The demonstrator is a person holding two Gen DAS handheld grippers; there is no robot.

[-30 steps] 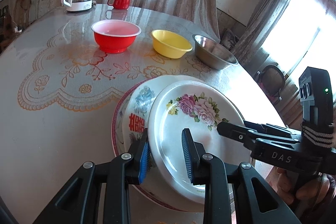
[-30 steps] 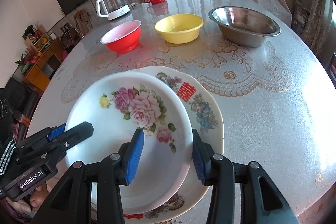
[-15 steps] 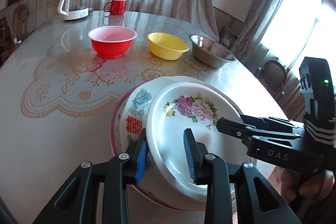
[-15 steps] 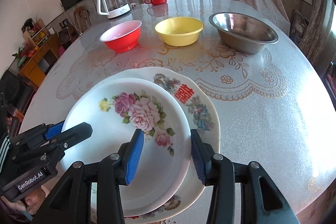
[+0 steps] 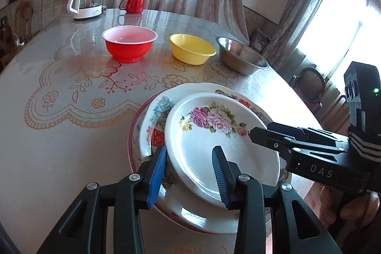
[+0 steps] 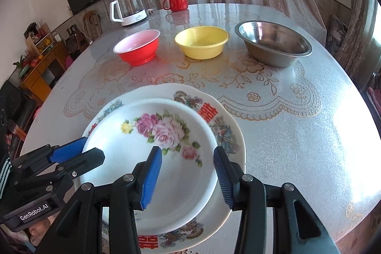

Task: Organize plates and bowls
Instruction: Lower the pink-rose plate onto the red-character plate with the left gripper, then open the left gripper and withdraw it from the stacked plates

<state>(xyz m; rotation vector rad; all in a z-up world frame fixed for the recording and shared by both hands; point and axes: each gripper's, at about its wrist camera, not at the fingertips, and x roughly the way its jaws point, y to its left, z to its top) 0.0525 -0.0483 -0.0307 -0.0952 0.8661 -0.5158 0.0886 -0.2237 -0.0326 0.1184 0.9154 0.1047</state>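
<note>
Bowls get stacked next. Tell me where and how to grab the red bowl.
Grip the red bowl by its thin white rim, one finger inside and one outside, coming down from above on the near side. It stands upright and apart from the yellow bowl; its body looks too wide to span.

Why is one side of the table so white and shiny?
Right wrist view: window light glares off the table, washing out its pattern there. Left wrist view: the window is blown out white. Both views: the fisheye bends the table's edge and darkens the corners.
</note>
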